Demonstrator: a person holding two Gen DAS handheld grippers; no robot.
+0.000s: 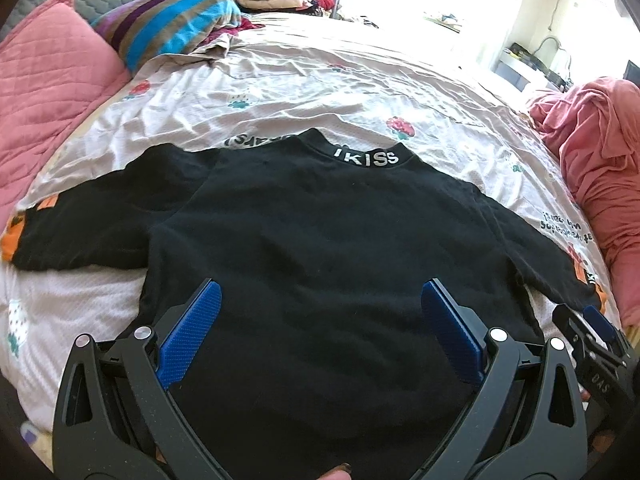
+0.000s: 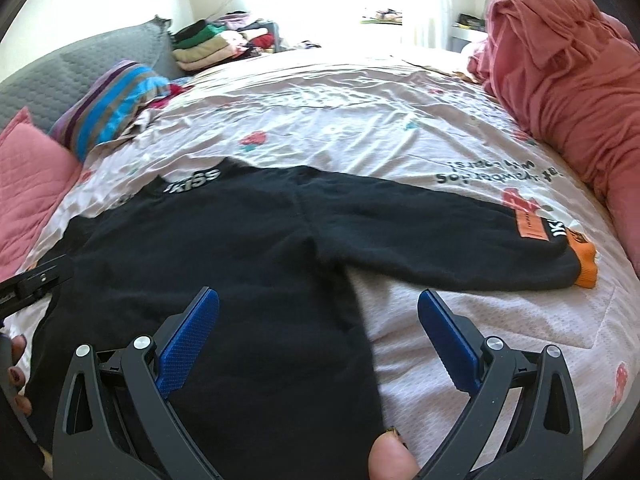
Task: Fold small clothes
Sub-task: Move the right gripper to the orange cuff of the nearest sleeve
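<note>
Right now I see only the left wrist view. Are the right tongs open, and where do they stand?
Observer: Open. The right tongs hang over the side edge of the black sweater, gripping nothing.
Operator: Is the right sleeve folded in?
Observer: No. The right sleeve lies stretched out on the bedsheet.
Operator: How does it end?
Observer: In an orange cuff, with an orange patch beside it.
</note>
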